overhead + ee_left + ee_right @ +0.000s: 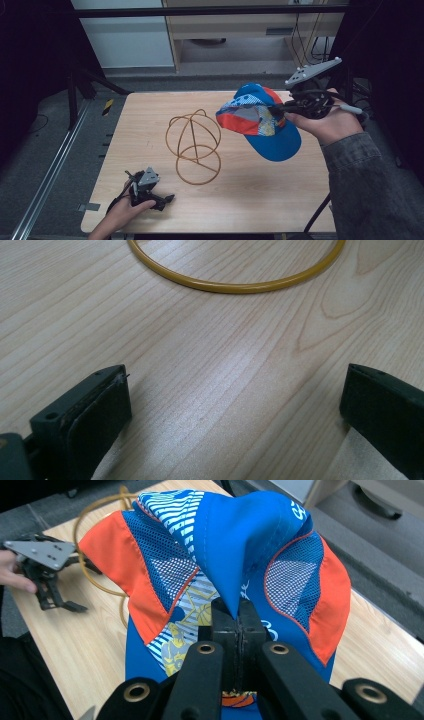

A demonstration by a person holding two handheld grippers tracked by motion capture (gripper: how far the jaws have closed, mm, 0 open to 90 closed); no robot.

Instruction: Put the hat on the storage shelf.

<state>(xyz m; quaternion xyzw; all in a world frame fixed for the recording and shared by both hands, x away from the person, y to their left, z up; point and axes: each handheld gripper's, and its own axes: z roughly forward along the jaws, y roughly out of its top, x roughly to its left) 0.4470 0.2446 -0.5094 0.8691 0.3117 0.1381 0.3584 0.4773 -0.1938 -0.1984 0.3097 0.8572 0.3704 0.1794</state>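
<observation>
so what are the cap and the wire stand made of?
Blue and orange cap: soft fabric with mesh panels, visible open weave and stitching. Golden wire hoop stand: thin glossy rod, likely coated metal. Pale tabletop: wood grain, possibly laminate.

1 cap (260,122), 1 wire stand (194,145), 2 grippers: left (169,199), right (280,106), 1 table (250,200).

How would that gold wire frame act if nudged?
Probably light: the wire frame is thin hoops with open space between. It looks stiff, holding its rounded shape unsupported. Its flat ring base on the table suggests it would slide rather than roll.
</observation>
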